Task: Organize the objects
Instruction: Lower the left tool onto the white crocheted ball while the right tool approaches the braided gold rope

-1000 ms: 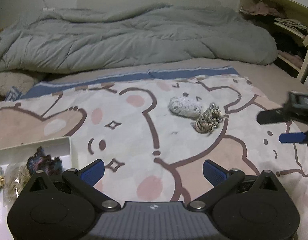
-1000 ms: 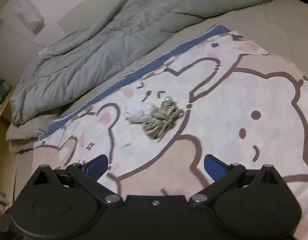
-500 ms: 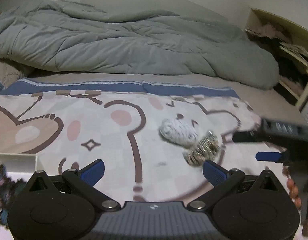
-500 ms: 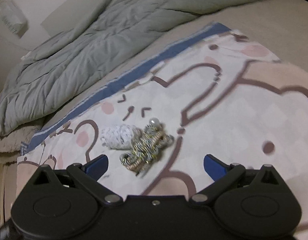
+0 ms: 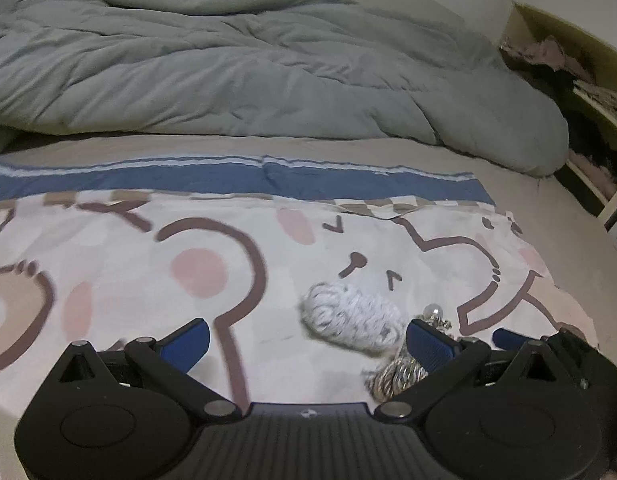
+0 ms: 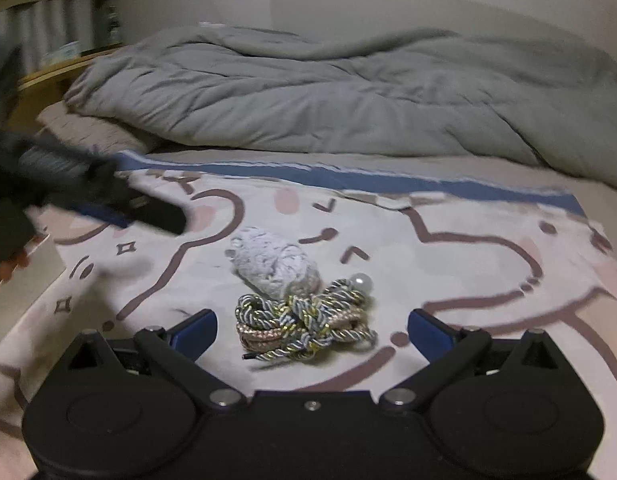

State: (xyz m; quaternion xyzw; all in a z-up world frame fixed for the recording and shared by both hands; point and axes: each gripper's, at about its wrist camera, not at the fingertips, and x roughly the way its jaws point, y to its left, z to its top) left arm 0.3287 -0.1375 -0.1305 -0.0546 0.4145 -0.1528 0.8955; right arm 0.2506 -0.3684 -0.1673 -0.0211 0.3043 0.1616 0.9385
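Bed with bear-print sheet (image 6: 468,264), grey duvet (image 6: 348,96) across upper frame, shelves (image 5: 588,92) at upper right. Twisted cord bundle (image 6: 304,320) lies lower centre, touching fuzzy white scrunchie (image 6: 272,262). Right tool (image 6: 311,326) and left tool (image 5: 308,338) both wide open, empty.

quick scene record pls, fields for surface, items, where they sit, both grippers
surface: bear-print sheet spread on a bed, grey duvet bunched behind
items: white fluffy scrunchie; twisted cord bundle with a pearl bead
relation: cord bundle lies against the scrunchie's near side, touching it
right gripper: open, cord bundle lying between its fingers, not yet gripped
left gripper: open, empty, scrunchie just ahead
other: white box corner at left edge of right wrist view
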